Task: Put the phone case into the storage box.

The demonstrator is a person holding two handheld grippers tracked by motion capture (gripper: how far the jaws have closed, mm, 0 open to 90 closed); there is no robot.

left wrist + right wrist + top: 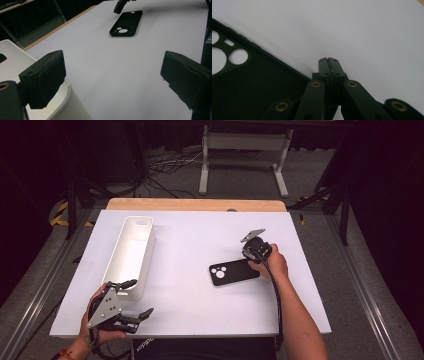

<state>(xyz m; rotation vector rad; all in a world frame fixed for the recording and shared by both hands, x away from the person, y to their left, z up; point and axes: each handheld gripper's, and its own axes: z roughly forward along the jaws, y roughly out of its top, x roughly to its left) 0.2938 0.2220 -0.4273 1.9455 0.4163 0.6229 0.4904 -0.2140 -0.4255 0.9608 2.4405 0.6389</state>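
A black phone case lies flat on the white table, right of centre, with its camera cut-outs toward the left. My right gripper is shut with nothing between its jaws, tips at the case's far right corner. In the right gripper view the closed tips rest over bare table just beside the case edge. My left gripper is open at the near left, empty, next to the near end of a long white bin. From the left gripper view the case lies far ahead.
The white bin sits under the left jaw in the left gripper view. A wooden strip edges the table's far side. Beyond it stand a white desk frame and cables on the floor.
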